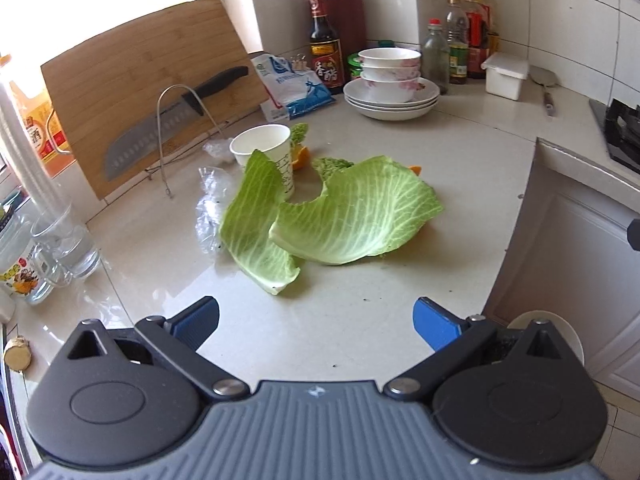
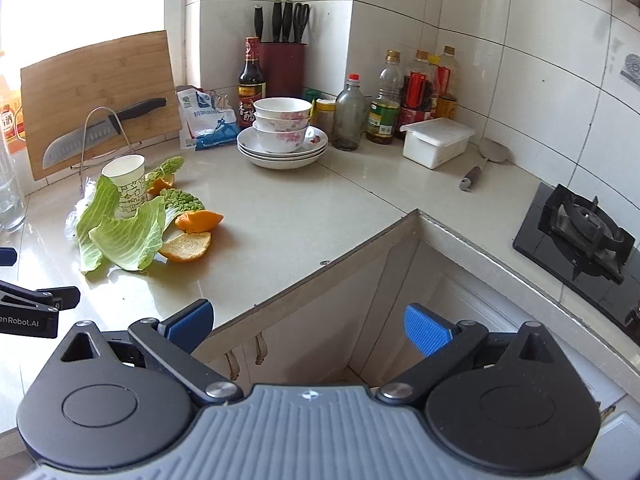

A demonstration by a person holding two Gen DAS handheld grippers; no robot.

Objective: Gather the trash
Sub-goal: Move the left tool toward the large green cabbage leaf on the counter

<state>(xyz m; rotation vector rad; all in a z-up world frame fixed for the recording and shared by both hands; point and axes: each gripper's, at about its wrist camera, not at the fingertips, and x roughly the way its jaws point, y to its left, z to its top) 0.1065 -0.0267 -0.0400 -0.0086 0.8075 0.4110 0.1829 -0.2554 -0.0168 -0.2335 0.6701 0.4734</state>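
On the worktop two cabbage leaves are lying flat beside a paper cup — long axes angling toward the left gripper, both grippers — right gripper too — gaping, holding nothing.

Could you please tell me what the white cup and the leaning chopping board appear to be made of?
The cup looks like matte white paper: thin rolled rim, printed line drawing on its side. The chopping board looks like bamboo or light wood, smooth-finished, with fine parallel grain strips; which of the two I cannot tell.
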